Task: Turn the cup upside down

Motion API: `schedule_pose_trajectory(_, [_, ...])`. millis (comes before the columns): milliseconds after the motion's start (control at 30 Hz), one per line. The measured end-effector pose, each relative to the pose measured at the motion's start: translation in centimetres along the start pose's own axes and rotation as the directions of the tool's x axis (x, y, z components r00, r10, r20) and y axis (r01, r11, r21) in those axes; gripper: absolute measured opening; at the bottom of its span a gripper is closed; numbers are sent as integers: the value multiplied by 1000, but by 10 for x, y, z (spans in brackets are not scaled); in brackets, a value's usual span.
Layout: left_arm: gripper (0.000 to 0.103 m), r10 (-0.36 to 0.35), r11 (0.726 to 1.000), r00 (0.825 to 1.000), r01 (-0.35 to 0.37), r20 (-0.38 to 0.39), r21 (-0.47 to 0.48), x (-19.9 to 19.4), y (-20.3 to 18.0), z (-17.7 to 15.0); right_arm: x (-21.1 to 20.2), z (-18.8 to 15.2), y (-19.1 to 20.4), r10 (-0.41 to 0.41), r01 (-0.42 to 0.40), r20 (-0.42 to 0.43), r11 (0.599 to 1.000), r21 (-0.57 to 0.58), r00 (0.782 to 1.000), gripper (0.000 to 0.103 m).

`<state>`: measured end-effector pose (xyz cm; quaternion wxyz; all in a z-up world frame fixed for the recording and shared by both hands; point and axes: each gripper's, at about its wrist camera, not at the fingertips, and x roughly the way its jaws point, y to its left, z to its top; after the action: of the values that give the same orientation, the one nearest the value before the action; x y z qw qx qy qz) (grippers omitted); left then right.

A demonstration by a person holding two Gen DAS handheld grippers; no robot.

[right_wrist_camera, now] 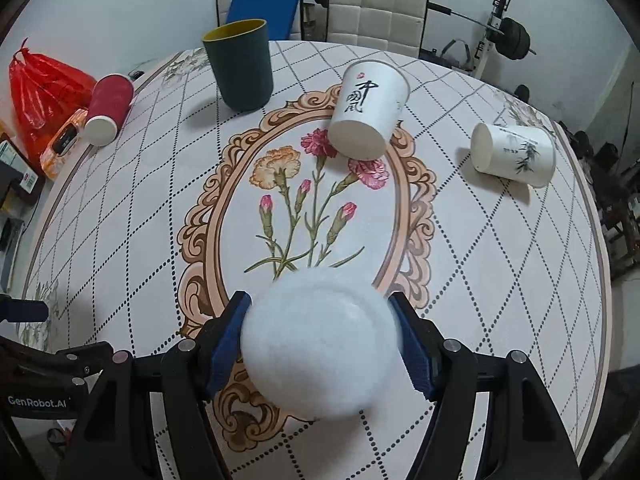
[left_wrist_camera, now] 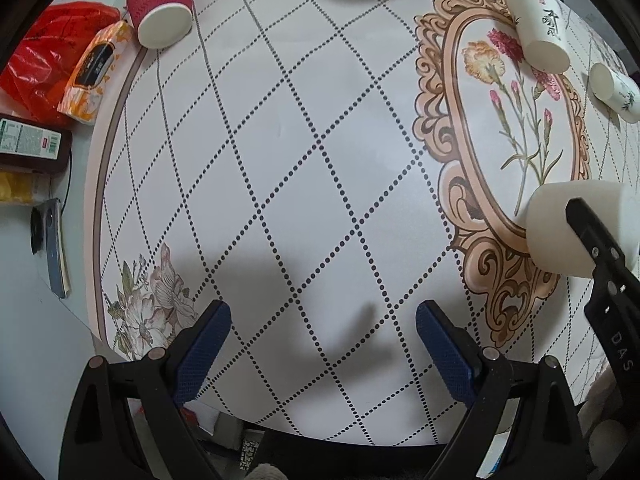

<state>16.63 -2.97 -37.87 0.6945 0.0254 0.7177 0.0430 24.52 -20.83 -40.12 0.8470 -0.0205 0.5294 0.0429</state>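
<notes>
Right gripper (right_wrist_camera: 320,344) clamps the white cup (right_wrist_camera: 320,344); only the left wrist view shows the left gripper (left_wrist_camera: 323,330) spread wide, holding nothing.

Right wrist view: dark green tumbler (right_wrist_camera: 239,69) upright at 11 o'clock on the counter (right_wrist_camera: 500,280). Red cup (right_wrist_camera: 107,107) on its side at 10, base toward camera, just beside an orange tissue pack (right_wrist_camera: 64,142) and red bag (right_wrist_camera: 42,96). Two chairs (right_wrist_camera: 376,12) behind the counter at 12, barbell rack (right_wrist_camera: 500,28) at 1. Left wrist view: phone (left_wrist_camera: 54,246) at 9, dark bottle (left_wrist_camera: 32,146) above it.
</notes>
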Motion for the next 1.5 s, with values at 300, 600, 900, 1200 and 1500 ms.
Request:
schedule_pose_trajectory(300, [95, -12, 996, 989, -2, 145, 95, -67, 2, -10, -65, 2, -19, -41, 48, -47, 989, 138, 998, 97])
schedule_pose_trajectory(600, [100, -83, 982, 952, 28, 296, 184, -152, 8, -45, -165, -33, -33, -142, 162, -94, 950, 268, 985, 97])
schedule_pose_trajectory(900, [100, -150, 974, 897, 62, 415, 217, -239, 16, -103, -282, -65, -21, -196, 186, -5, 924, 334, 981, 98])
schedule_pose_trajectory(1200, [100, -136, 985, 844, 59, 519, 162, -306, 30, -159, -385, -89, -10, -199, 151, 117, 931, 331, 973, 101])
schedule_pose_trajectory(1500, [101, -130, 991, 796, 80, 592, 110, -348, 39, -201, -464, -107, -9, -223, 153, 206, 938, 310, 953, 101])
